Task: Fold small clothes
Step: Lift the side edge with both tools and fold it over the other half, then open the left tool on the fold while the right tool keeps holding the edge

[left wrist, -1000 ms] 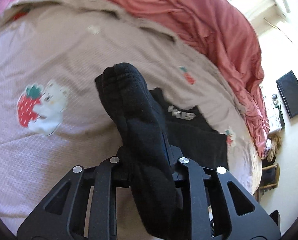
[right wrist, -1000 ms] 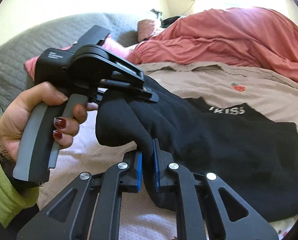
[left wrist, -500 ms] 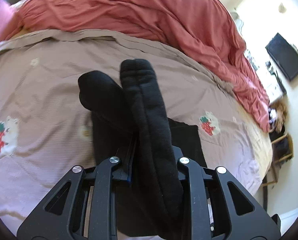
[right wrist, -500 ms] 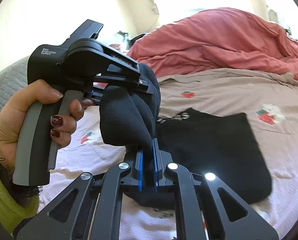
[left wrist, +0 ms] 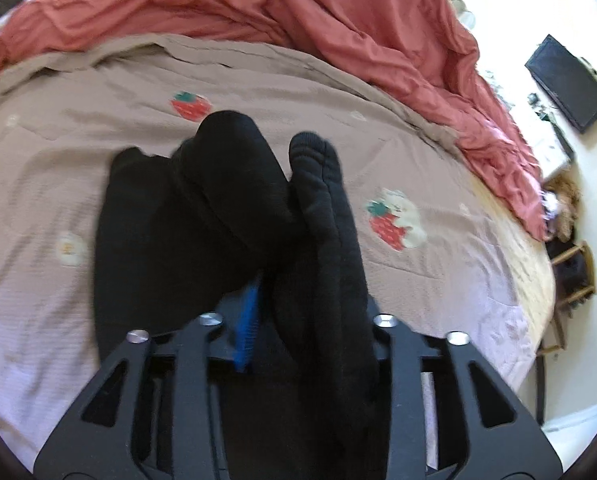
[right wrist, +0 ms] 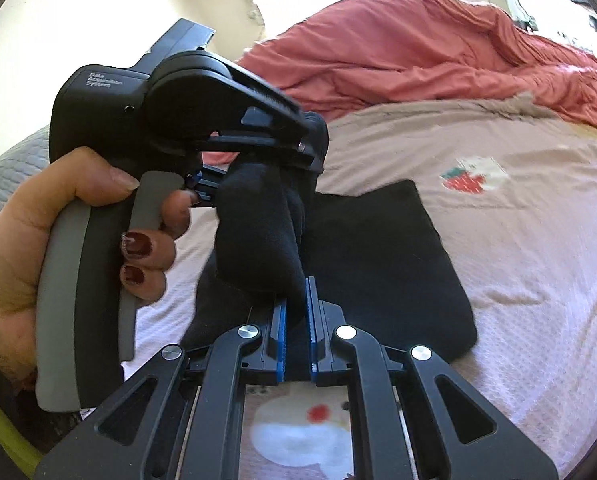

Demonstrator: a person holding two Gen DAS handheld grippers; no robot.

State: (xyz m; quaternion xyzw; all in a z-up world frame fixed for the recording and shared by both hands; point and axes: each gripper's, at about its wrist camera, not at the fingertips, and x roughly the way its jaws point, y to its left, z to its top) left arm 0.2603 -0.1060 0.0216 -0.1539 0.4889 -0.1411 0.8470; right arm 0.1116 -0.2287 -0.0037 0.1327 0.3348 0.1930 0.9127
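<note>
A small black garment [left wrist: 158,248] lies partly folded on the strawberry-print bedsheet [left wrist: 438,280]; it also shows in the right wrist view [right wrist: 390,264]. My left gripper [left wrist: 290,304] is shut on a thick folded edge of it [left wrist: 330,240] and holds that edge up. My right gripper [right wrist: 294,312] is shut on a bunched black fold [right wrist: 258,232] right beside the left gripper's body [right wrist: 170,108]. Both grippers hold the cloth lifted above the flat part.
A rumpled red duvet [left wrist: 298,20] lies along the far side of the bed, also in the right wrist view [right wrist: 438,48]. A grey pillow [right wrist: 6,176] is at the left. The bed's right edge [left wrist: 538,280] drops to a floor with a black monitor [left wrist: 566,80] and a wooden stool [left wrist: 574,276].
Both grippers have swung across the bed with the black cloth in them. The held folds have come closer together over the flat part. The printed lettering is now out of sight.
</note>
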